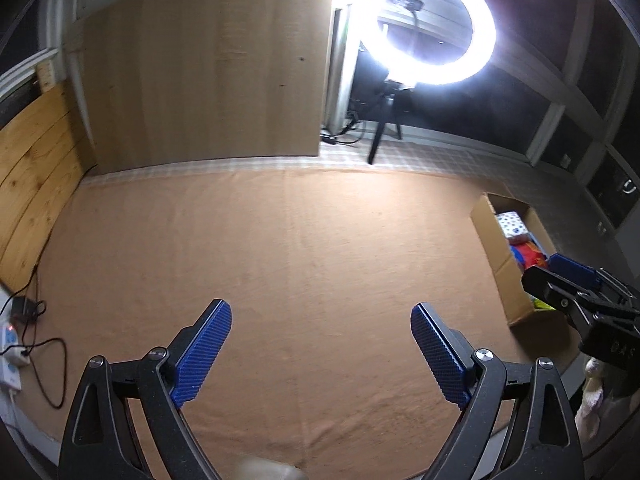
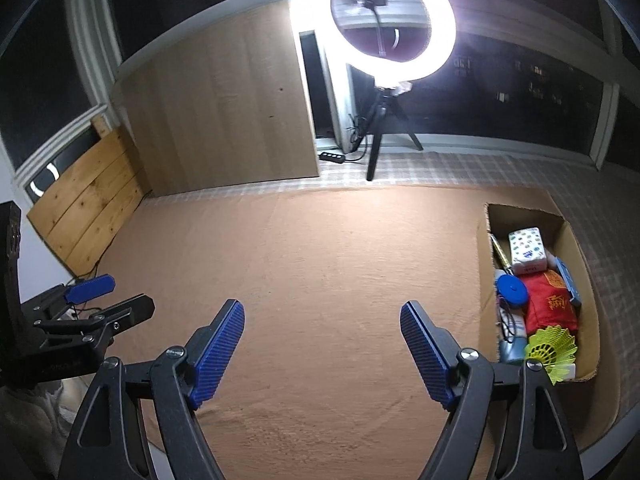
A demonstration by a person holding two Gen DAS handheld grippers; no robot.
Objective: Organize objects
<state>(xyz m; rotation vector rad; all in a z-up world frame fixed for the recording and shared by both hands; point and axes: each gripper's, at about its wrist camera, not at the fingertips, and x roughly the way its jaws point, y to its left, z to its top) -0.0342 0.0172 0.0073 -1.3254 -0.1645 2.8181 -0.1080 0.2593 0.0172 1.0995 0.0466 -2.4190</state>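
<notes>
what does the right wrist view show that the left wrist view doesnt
Only the right wrist view: the blue round case and the gold pen in the cardboard box, and the black power strip.
Only the left wrist view: the white power strip with a red light.
Both: the ring light, the brown cloth, and both open, empty grippers.

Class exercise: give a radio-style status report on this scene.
Left gripper open, empty. Right gripper open, empty. Box full: shuttlecock, red pouch, tissue pack. Mat shows nothing in the way.
</notes>
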